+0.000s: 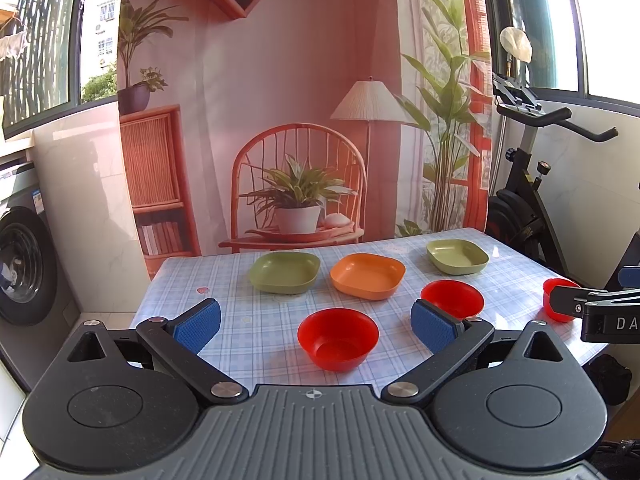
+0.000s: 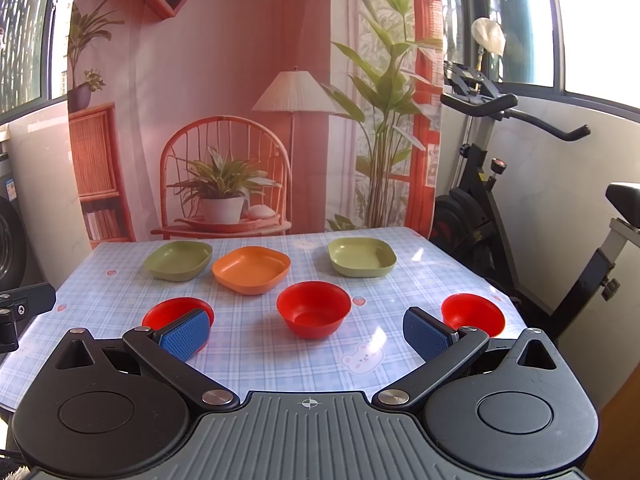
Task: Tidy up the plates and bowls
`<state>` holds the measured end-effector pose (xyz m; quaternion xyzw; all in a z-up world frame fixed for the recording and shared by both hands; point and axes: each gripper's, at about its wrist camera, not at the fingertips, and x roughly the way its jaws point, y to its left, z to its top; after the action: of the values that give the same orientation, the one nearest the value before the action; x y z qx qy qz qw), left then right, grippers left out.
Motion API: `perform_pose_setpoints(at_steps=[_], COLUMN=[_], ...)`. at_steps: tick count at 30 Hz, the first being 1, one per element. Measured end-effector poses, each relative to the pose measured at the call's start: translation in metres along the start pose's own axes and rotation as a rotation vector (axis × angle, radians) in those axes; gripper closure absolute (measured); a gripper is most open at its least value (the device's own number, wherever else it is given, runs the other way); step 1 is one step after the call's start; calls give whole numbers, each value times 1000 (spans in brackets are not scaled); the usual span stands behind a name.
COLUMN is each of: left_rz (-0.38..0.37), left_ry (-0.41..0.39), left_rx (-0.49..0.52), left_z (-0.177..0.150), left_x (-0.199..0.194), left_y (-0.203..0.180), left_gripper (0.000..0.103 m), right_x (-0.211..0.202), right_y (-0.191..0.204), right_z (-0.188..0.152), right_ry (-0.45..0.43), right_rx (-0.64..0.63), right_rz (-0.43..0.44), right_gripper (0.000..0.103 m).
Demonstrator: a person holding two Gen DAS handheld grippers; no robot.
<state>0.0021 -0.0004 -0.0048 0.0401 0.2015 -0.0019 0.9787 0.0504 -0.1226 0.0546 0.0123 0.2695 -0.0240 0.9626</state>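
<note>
Two wrist views of a bench (image 2: 420, 276) covered with a blue checked cloth, before a printed backdrop (image 2: 224, 80) of a chair, lamp and plants.

Landmark: the orange plate (image 2: 251, 269), lying toward the far side of the bench.

Plates: a dark green plate (image 2: 178, 260) lies just left of the orange plate, the two nearly touching in the right wrist view. A pale green plate (image 2: 362, 257) lies to the right of the orange plate, apart from it.

Bowls: three red bowls stand upright and empty, nearer the cameras than the orange plate. The middle bowl (image 2: 313, 309) stands in front of the orange plate and slightly right of it. The left bowl (image 2: 176, 314) stands in front and to the left, partly hidden by a finger of the right claw in the right wrist view. The right bowl (image 2: 473, 314) stands in front and well to the right, near the bench edge.

Left claw (image 1: 316, 326): jaws wide, holding nothing, above the near edge of the bench; the left bowl (image 1: 338, 338) lies between its fingers in its own view.

Right claw (image 2: 306, 334): jaws wide, holding nothing, with the middle bowl seen between its fingers. Part of it enters the left wrist view at right, in front of the right bowl (image 1: 558, 298).

An exercise bike (image 2: 480, 200) stands right of the bench.
</note>
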Motion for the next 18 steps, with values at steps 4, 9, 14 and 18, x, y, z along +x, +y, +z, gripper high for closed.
perform_pose_setpoints(at_steps=[4,9,14,18], left_rz=[0,0,0,0], left_ry=[2,2,2,2], left_rx=[-1,-1,-1,-2], left_z=[-1,0,0,0], left_x=[1,1,1,1], left_y=[0,0,0,0], left_gripper=[1,1,1,1], right_x=[-3,-1,-2,0], right_y=[-2,-1,-1,0], right_z=[2,1,2,1], right_ry=[0,1,1,1], right_rx=[0,0,0,0], right_rz=[0,0,0,0], right_gripper=[0,0,0,0])
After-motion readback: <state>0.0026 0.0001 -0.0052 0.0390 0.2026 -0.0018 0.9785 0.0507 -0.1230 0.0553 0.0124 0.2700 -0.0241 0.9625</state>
